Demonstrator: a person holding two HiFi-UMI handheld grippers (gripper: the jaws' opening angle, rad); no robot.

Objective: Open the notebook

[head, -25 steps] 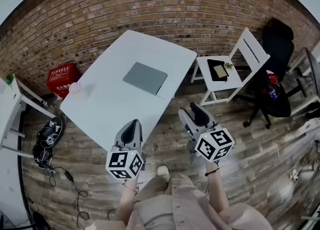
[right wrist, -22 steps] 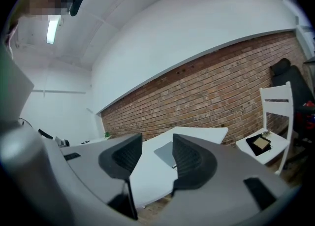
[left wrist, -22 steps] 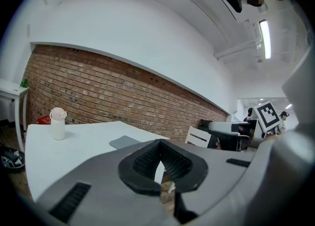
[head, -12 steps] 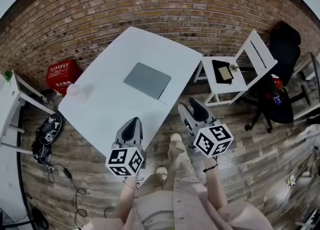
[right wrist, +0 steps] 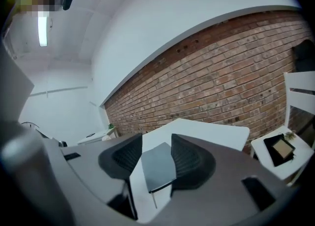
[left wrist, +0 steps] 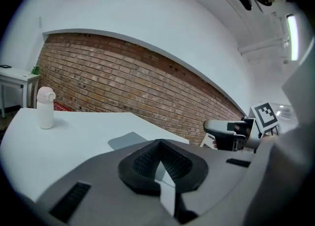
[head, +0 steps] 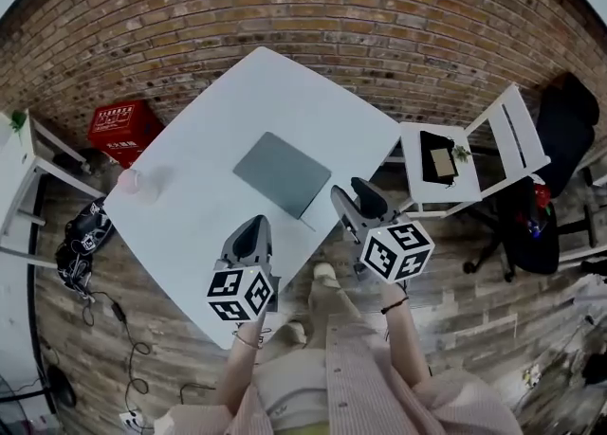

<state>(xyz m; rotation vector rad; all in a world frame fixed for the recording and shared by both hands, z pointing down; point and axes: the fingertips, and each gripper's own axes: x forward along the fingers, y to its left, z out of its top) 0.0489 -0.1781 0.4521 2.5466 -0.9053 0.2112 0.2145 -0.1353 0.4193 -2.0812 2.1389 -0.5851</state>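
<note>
A closed grey notebook (head: 282, 174) lies flat on the white table (head: 213, 149), toward its near right side; it also shows in the left gripper view (left wrist: 129, 140) and the right gripper view (right wrist: 158, 166). My left gripper (head: 254, 226) hovers over the table's near edge, short of the notebook, its jaws (left wrist: 160, 144) shut on nothing. My right gripper (head: 353, 194) is at the table's right corner, beside the notebook's near right corner. Its jaws (right wrist: 156, 146) stand open and frame the notebook without touching it.
A small white bottle (head: 130, 180) stands at the table's left corner. A red crate (head: 121, 130) sits by the brick wall. A white chair (head: 474, 163) with a dark item stands right of the table, and a black office chair (head: 560, 139) beyond it.
The person has stepped toward the table. Both grippers came forward from over the floor to the table's near edge, the right one now beside the notebook.
</note>
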